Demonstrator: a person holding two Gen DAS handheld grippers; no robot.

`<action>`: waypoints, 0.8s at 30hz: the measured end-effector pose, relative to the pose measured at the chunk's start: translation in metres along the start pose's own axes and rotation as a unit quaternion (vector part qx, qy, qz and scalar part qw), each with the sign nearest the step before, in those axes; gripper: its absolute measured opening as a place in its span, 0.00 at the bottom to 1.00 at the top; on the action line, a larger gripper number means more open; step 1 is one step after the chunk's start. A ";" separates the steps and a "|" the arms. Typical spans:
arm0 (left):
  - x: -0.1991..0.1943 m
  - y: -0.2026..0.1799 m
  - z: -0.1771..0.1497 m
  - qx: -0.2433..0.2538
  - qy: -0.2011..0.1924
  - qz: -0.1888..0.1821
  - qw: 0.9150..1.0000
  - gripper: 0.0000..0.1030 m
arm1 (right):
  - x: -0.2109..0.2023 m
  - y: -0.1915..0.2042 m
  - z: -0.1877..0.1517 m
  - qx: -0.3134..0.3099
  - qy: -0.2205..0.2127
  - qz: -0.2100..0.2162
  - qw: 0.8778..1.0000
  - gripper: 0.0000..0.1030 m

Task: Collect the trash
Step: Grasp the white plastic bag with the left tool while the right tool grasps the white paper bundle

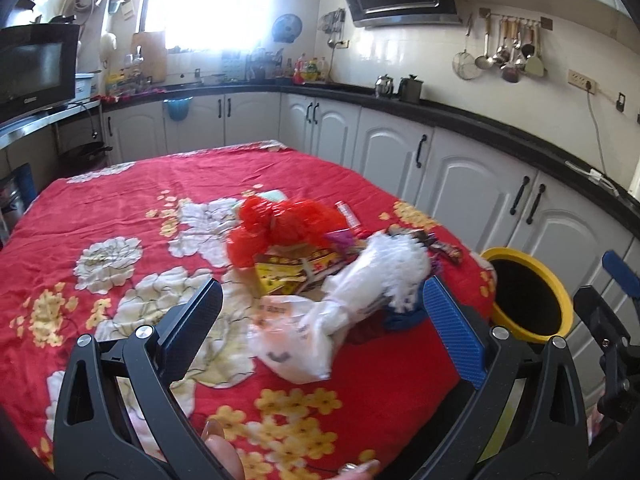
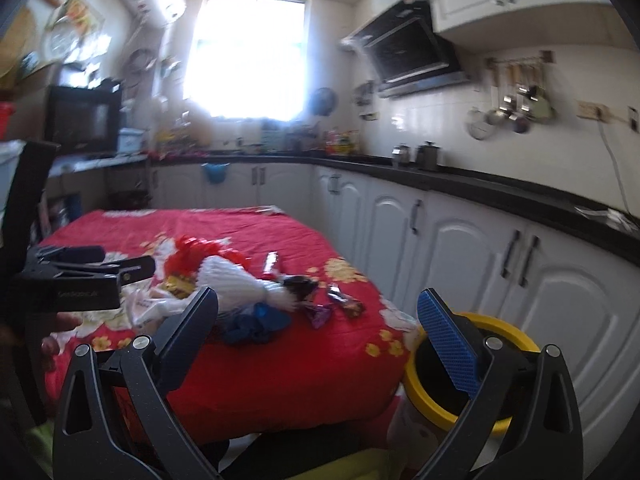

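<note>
Count of items, both views.

Table (image 1: 120,208): 1, under a red floral cloth.
Bin (image 1: 556,300), yellow rim: 1, beside the table's right edge.
Tongs: 2 — left tongs (image 1: 320,316), right tongs (image 2: 320,320); two fingers each, jaws spread.

Trash pile on table:
- red mesh bag (image 1: 280,224): 1
- white plastic bag (image 1: 296,336): 1
- white frilled foam net (image 1: 384,272): 1
- blue crumpled item (image 2: 256,324): 1
- yellow printed packet (image 1: 280,276): 1
- red-white stick wrapper (image 1: 347,216): 1
- dark candy wrappers (image 2: 344,304): at least 3 on the right; blur prevents a firm count.

Metal pots (image 1: 384,86) by the wall: 2.
</note>
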State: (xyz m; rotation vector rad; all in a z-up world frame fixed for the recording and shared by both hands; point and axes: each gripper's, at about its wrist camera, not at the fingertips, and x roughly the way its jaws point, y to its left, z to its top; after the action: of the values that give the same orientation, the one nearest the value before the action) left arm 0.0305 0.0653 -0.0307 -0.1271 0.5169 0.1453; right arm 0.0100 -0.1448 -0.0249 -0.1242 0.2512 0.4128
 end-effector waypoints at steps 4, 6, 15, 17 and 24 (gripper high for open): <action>0.011 0.014 0.000 -0.005 0.021 -0.008 1.000 0.90 | 0.018 0.009 0.006 -0.016 0.013 0.035 0.999 0.94; 0.017 0.018 -0.002 0.003 0.030 -0.017 0.999 0.90 | 0.031 0.013 0.010 -0.021 0.024 0.051 0.998 0.94; 0.047 0.026 -0.014 0.027 0.083 -0.022 0.996 0.90 | 0.092 0.037 0.009 -0.079 0.083 0.120 0.986 0.94; 0.053 0.029 -0.015 0.021 0.094 -0.027 0.995 0.90 | 0.104 0.040 0.009 -0.086 0.090 0.129 0.984 0.93; 0.068 0.039 -0.019 0.004 0.119 -0.047 0.992 0.90 | 0.137 0.046 0.011 -0.109 0.112 0.161 0.975 0.80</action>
State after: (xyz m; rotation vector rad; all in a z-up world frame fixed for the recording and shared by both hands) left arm 0.0732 0.1078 -0.0840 -0.1612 0.7488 0.0357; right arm 0.1153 -0.0489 -0.0540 -0.3489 0.4507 0.7510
